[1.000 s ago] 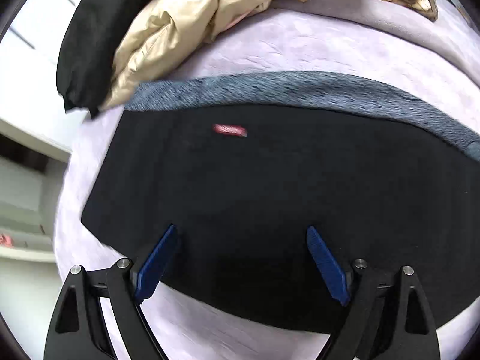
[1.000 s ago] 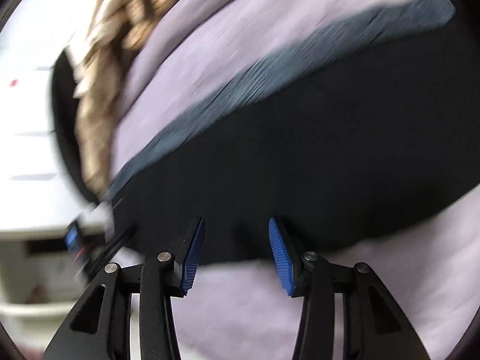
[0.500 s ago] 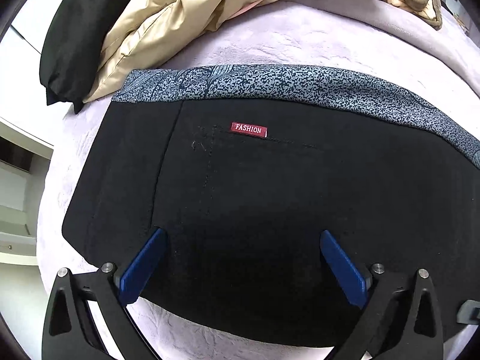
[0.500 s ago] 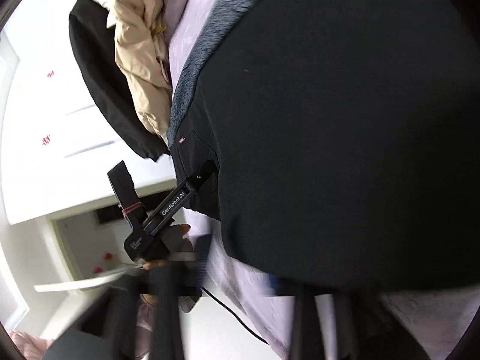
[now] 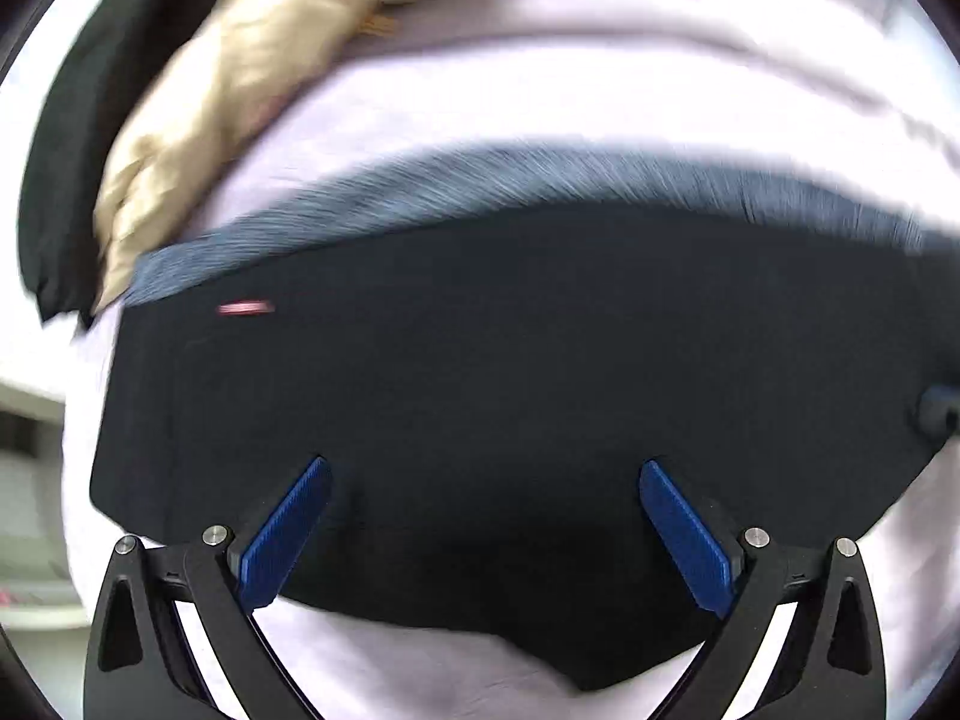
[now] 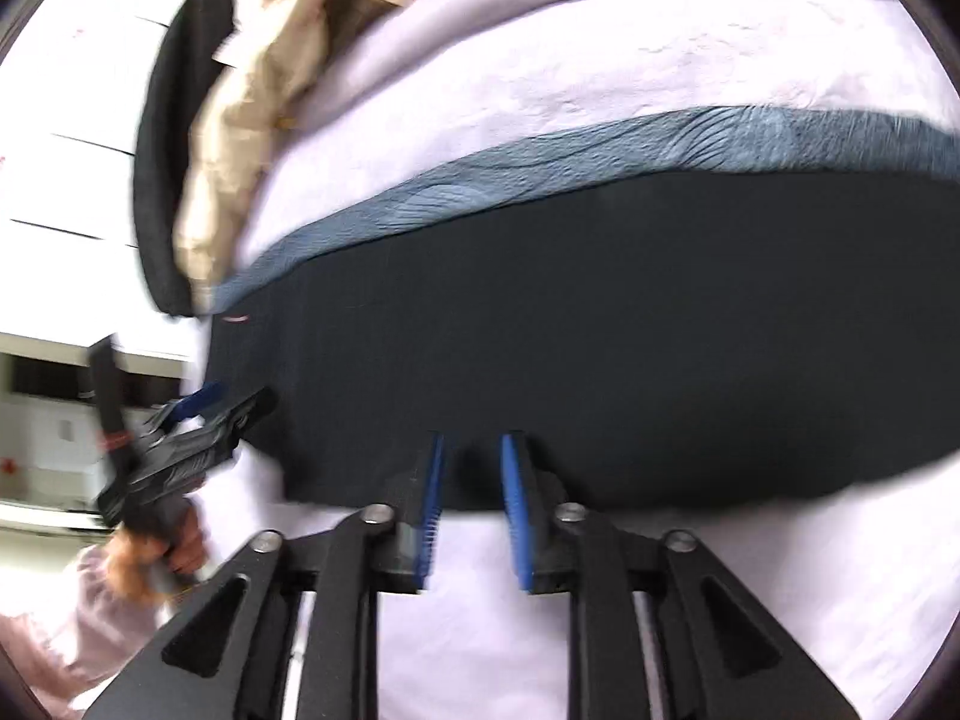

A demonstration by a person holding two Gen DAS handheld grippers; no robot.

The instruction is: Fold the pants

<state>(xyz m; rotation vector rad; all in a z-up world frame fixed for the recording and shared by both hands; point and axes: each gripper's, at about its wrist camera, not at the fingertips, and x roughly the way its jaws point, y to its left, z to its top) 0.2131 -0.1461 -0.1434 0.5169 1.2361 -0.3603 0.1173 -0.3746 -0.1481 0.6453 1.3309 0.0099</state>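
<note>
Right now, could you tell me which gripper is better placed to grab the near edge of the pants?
Probably the right gripper: its narrowed jaws sit at the pants' near hem. The left gripper is wide open over the cloth.

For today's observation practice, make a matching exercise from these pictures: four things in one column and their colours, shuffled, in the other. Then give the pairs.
Things:
1. pants
2. waistband
3. bedsheet
4. gripper pads

Colours:
A. bright blue
B. pale lilac
C. black
D. speckled blue-grey

Pairs: 1-C, 2-D, 3-B, 4-A
</note>
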